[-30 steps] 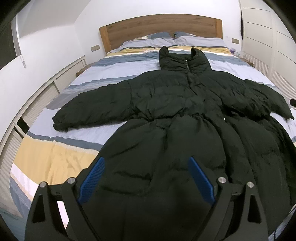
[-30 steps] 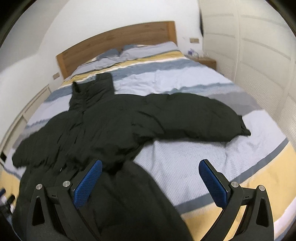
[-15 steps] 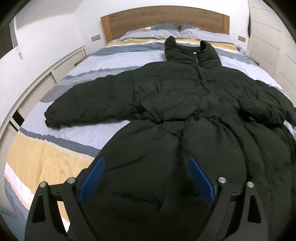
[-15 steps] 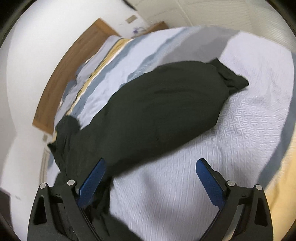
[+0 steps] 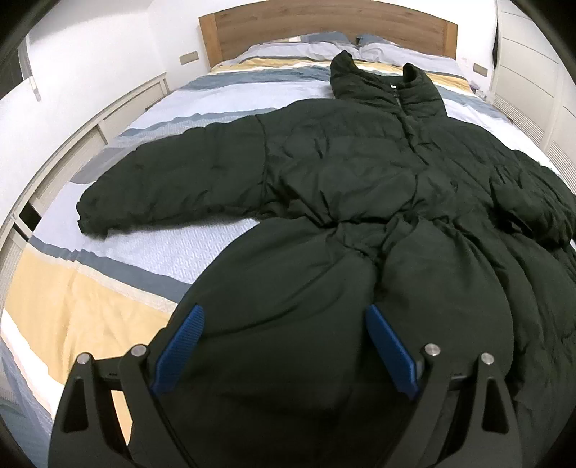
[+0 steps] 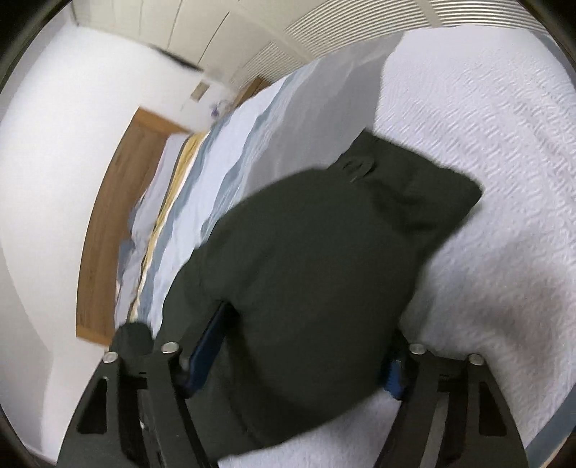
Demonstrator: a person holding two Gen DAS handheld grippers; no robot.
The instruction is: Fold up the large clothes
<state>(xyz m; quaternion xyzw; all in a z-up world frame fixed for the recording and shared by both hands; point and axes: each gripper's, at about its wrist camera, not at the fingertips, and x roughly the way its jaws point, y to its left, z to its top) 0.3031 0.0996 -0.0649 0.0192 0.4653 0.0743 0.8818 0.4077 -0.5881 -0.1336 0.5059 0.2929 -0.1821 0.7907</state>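
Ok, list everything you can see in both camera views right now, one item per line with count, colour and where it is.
puffer coat: one, very dark green-black, spread flat face up on the bed, collar toward the headboard
coat sleeve: one, same dark colour, lying on the white part of the cover, between the right gripper's fingers
bed cover: one, striped white, blue-grey and yellow, over the whole bed
pillows: at least two, striped like the cover, against the headboard
headboard: one, brown wood, at the far end
wall cabinets: white, along the bed's side
left gripper: black with blue pads, open over the coat's hem
right gripper: black with blue pads, around the sleeve, not closed
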